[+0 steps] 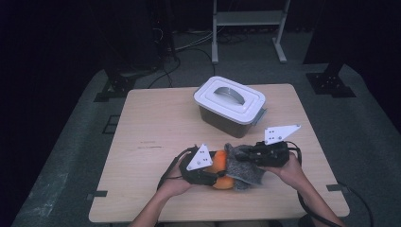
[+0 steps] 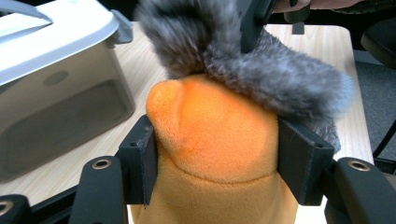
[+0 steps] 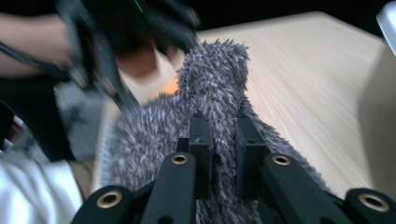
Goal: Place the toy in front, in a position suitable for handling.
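Orange plush toy (image 2: 212, 140) is being clamped by left gripper (image 1: 204, 171) near worktop's (image 1: 151, 137) front edge, approx. centre. Its grey furry cover (image 3: 215, 93) is being pinched by right gripper (image 3: 223, 154). Lidded container (image 1: 230, 105) is being left behind them.

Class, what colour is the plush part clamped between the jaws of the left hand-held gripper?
Orange plush, clearest in the left gripper view.

Between my left gripper's (image 2: 215, 158) fingers (image 2: 140, 158) sits the plush toy (image 2: 215, 140); the furry cloth (image 2: 261, 70) drapes over it, pinched between my right fingers (image 3: 201, 149). Beyond both fingertips, the lidded box (image 1: 231, 106) stands on the table (image 1: 151, 127).
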A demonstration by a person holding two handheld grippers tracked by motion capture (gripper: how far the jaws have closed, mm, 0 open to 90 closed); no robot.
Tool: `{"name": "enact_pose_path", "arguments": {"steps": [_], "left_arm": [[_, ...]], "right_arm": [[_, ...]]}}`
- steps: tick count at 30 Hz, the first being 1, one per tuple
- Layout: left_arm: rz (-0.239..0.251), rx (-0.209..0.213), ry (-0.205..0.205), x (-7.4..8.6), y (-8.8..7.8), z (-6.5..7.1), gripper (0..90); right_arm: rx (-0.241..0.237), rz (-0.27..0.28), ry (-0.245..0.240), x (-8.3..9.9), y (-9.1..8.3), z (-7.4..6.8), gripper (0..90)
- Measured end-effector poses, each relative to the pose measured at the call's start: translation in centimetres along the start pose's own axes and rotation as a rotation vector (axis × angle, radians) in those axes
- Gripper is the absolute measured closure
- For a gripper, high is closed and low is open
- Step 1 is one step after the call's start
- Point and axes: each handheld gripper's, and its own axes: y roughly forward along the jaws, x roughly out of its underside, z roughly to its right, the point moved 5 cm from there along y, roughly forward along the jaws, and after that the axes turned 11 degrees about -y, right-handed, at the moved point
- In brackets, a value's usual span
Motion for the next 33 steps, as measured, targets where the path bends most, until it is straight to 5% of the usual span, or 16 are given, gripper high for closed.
{"name": "enact_pose_path", "arguments": {"steps": [3, 7, 11, 18, 23, 26, 29, 33], "left_arm": [[0.003, 0.018, -0.002, 0.1, 0.5, -0.1, 33.4], [0.058, 0.093, -0.051, 0.7, 0.3, -0.6, 26.0], [0.067, 0.117, -0.059, 1.6, 0.7, -1.3, 15.5], [0.047, 0.224, -0.206, 3.0, 3.3, -2.3, 9.2], [0.013, 0.134, -0.132, 2.0, 2.6, -1.9, 35.6], [-0.029, 0.068, -0.064, 1.3, 2.1, -1.7, 38.5], [-0.03, 0.041, -0.046, 0.6, 1.6, -1.5, 39.0], [-0.016, 0.025, -0.022, 0.2, 1.2, -1.1, 39.1]], "right_arm": [[0.008, -0.042, -0.044, -0.2, 0.8, -0.3, 79.7], [0.003, -0.052, -0.013, 1.3, 0.4, 0.0, 79.7], [0.031, -0.065, 0.016, 2.9, -0.9, 0.2, 79.7], [0.026, -0.066, 0.039, 4.3, -1.9, 0.3, 79.7], [0.046, -0.066, 0.033, 3.9, -2.5, 0.5, 79.8], [0.06, -0.017, 0.004, 1.9, -3.6, 0.9, 80.0], [0.066, 0.035, -0.037, -0.6, -3.9, 0.8, 80.0], [0.051, -0.008, -0.074, -1.6, -1.9, 0.6, 79.9]]}}
